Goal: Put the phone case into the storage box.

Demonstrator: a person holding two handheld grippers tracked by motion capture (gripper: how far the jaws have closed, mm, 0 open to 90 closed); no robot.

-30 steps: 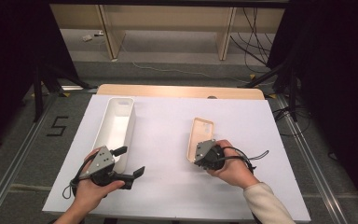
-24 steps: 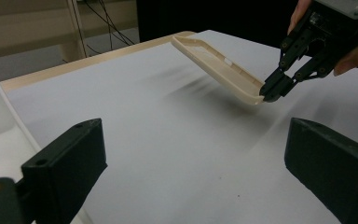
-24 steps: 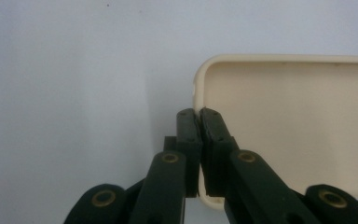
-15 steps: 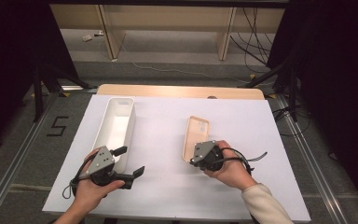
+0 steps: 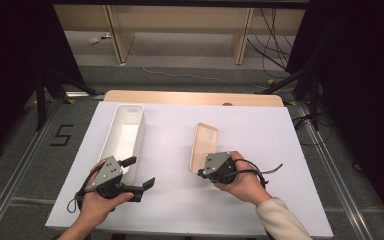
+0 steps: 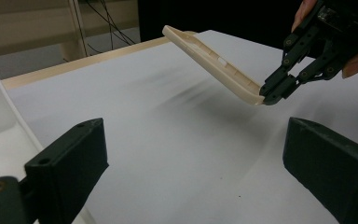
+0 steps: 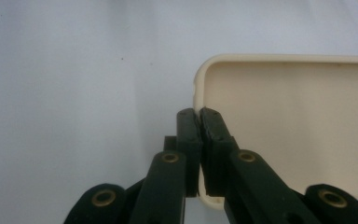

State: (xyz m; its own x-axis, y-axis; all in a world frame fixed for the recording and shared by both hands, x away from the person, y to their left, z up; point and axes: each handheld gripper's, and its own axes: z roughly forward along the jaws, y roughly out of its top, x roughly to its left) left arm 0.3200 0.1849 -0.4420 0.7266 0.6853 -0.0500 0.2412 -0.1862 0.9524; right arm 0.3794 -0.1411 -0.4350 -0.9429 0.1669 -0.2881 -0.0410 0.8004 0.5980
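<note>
Lid held by one rim edge, far end raised: slip risk

Grip first. The right gripper has its jaws pressed together on the near short edge of a cream lid, pinching only the thin rim. In the right gripper view the two black jaws close on that rim at the lid's near corner, with little of the wall between them. In the left gripper view the lid is tilted, its far end lifted clear of the white bench top while the gripped end sits low, close to the surface; whether that end touches the bench cannot be told.

The lid lies right of the bench's centre. A long white box stands near the left edge, well apart from the lid. The left gripper rests near the front-left corner, just beside the box's near end, jaws spread and holding nothing.

Judged risks:
- The hold is at one end and off-centre, so the lid's own weight could twist it in the jaws; it may rotate or drop.
- A fast swing towards the box would worsen that.
- If the lid belongs on the box, a tilted approach could catch a box wall and shove the light box across the smooth bench, since the left gripper is not steadying it.
</note>
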